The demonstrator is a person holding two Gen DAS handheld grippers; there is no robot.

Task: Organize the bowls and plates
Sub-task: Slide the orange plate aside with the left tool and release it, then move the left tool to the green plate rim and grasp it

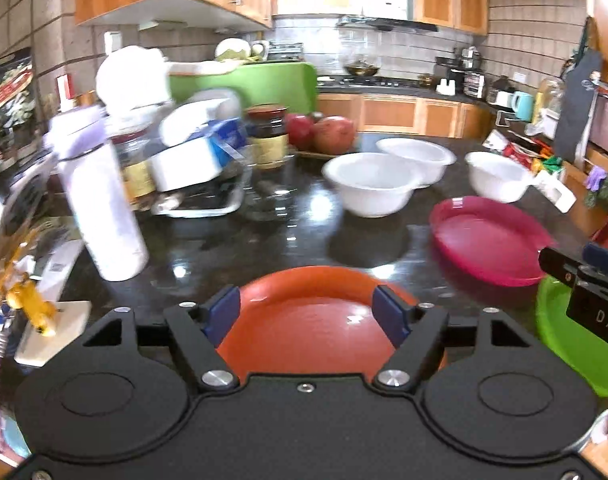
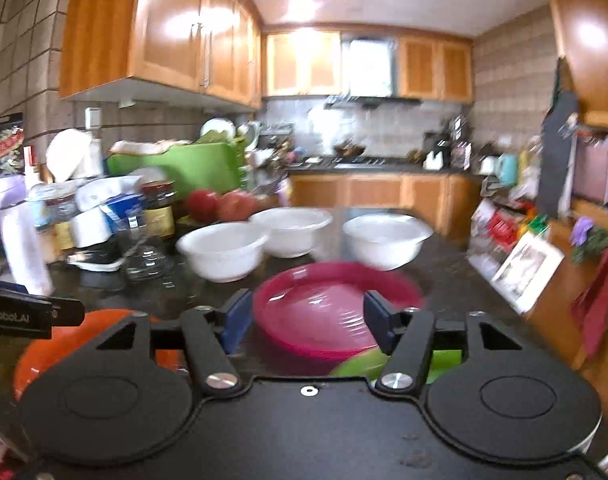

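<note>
My left gripper (image 1: 306,316) is open, its blue pads either side of an orange plate (image 1: 304,328) on the dark counter, above it. My right gripper (image 2: 308,322) is open over the near rim of a pink plate (image 2: 328,312); a green plate (image 2: 364,362) lies just under its right finger. Three white bowls (image 1: 370,182) (image 1: 418,160) (image 1: 496,174) stand behind the plates. In the left wrist view the pink plate (image 1: 488,240) and green plate (image 1: 564,336) lie to the right. The orange plate (image 2: 36,360) shows at the right view's left.
A white and purple bottle (image 1: 104,200), jars (image 1: 266,136), a glass dish (image 1: 208,196) and boxes crowd the counter's left side. Red fruit (image 1: 328,134) sits behind. Packets (image 2: 512,248) line the counter's right edge. The dark counter (image 1: 240,248) shows between bottle and plates.
</note>
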